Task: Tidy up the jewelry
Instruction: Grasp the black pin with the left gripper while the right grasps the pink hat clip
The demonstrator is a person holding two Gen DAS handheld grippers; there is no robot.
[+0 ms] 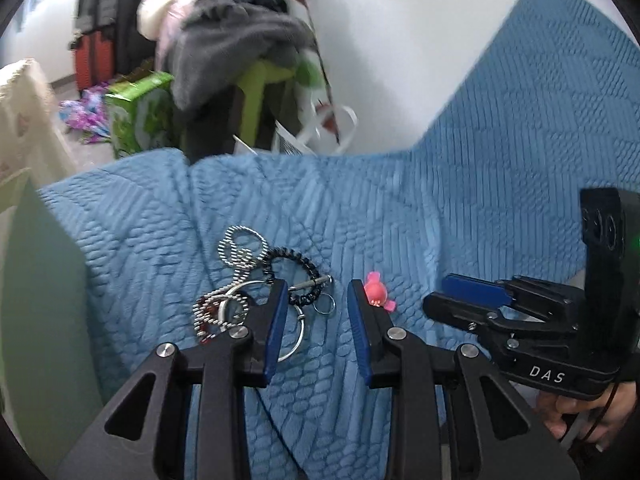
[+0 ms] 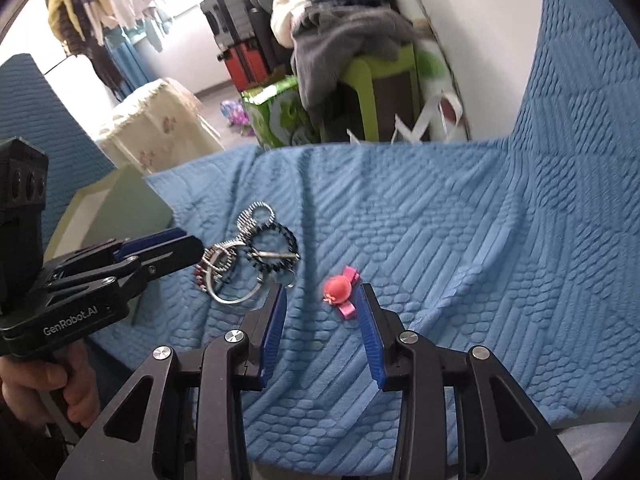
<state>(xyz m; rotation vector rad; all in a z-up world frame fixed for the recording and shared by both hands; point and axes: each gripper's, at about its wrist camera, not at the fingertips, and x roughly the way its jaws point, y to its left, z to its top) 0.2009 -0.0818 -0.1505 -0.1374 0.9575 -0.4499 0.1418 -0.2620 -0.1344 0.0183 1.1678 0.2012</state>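
A tangle of jewelry lies on the blue quilted blanket: silver bead chains, a black beaded bracelet, a large silver hoop and a small ring. A pink hair clip lies to its right. My left gripper is open and empty, just in front of the black bracelet, its right finger beside the clip. My right gripper is open and empty, its jaws either side of the pink clip. The jewelry pile shows left of it. Each gripper also appears in the other's view, the left one and the right one.
A pale green open box stands at the blanket's left edge, and it shows in the left wrist view too. Behind the blanket are a green stool with piled clothes, a green carton, suitcases and a white wall.
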